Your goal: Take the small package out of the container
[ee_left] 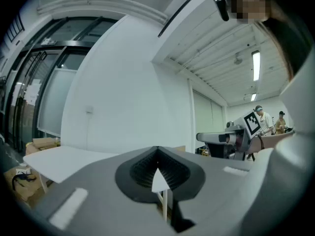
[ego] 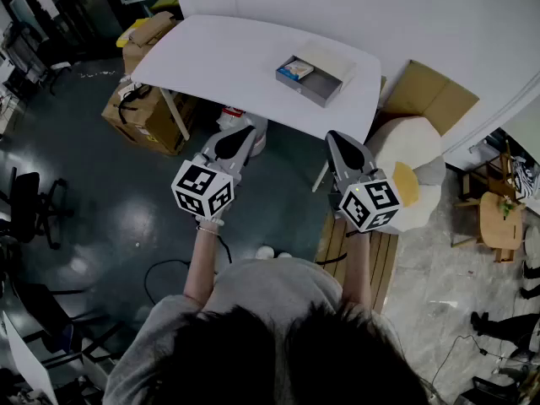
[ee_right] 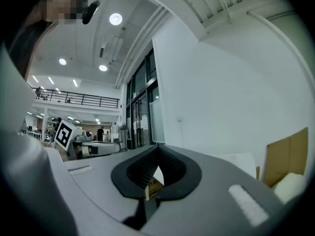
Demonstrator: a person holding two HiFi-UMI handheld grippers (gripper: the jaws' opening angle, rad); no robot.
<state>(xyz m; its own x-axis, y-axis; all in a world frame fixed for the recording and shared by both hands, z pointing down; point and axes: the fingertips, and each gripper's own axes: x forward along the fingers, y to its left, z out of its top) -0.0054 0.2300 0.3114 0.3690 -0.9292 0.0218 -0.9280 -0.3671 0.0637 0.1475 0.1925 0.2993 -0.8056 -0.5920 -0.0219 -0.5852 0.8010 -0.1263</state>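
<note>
On the white table [ego: 228,66] stands a grey open container [ego: 325,89], and a small blue and white package [ego: 297,69] lies inside it at its left end. Both grippers are held level in front of the table's near edge, well short of the container. My left gripper [ego: 239,133] has its jaws together with nothing between them, and the left gripper view shows the tips meeting [ee_left: 157,151]. My right gripper [ego: 337,138] is likewise shut and empty [ee_right: 158,149]. The container does not show in either gripper view.
Cardboard boxes [ego: 148,112] sit on the floor under the table's left end. A flat cardboard sheet [ego: 430,95] and a white rounded bag [ego: 413,171] lie to the right, a wooden pallet [ego: 359,256] below them. An office chair [ego: 29,205] stands at far left.
</note>
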